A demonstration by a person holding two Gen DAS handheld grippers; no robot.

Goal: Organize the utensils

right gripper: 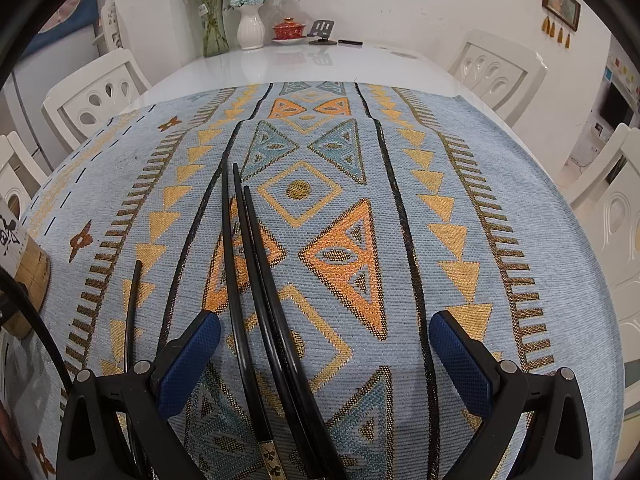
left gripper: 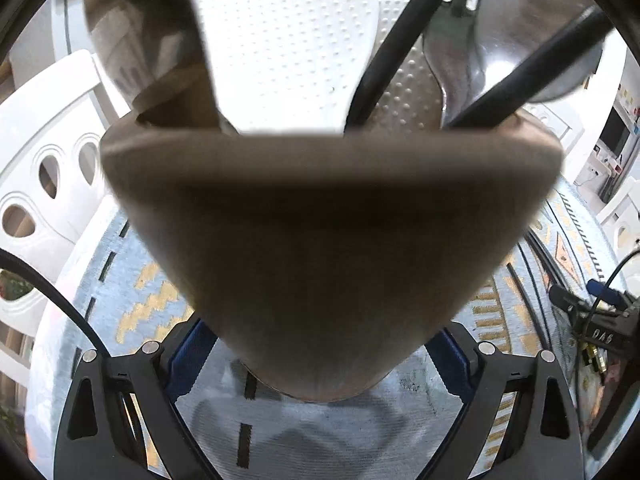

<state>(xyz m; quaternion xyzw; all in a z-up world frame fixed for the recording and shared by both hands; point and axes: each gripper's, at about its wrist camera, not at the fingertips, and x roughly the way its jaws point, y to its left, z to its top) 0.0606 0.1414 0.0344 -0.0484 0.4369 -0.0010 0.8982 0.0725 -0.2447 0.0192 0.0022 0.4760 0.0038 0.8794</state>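
A brown utensil holder [left gripper: 328,240] fills the left wrist view. It stands between the blue pads [left gripper: 188,360] of my left gripper [left gripper: 320,336], which press on its lower sides. In it stand a wooden spatula [left gripper: 136,40], a white perforated ladle [left gripper: 288,40], black chopsticks [left gripper: 404,36] and metal spoons [left gripper: 516,24]. The right wrist view has the holder [right gripper: 28,276] at its left edge. My right gripper [right gripper: 324,320] hangs open over three black chopsticks [right gripper: 248,280] lying side by side on the cloth, touching none. A fourth chopstick [right gripper: 132,312] lies to their left.
A blue patterned cloth [right gripper: 460,184] covers the near part of a white table [right gripper: 304,64]. At its far end stand flower vases [right gripper: 251,26], a red lidded bowl [right gripper: 289,29] and a phone stand [right gripper: 322,32]. White chairs [right gripper: 500,72] line both sides. A black cable [left gripper: 60,304] crosses lower left.
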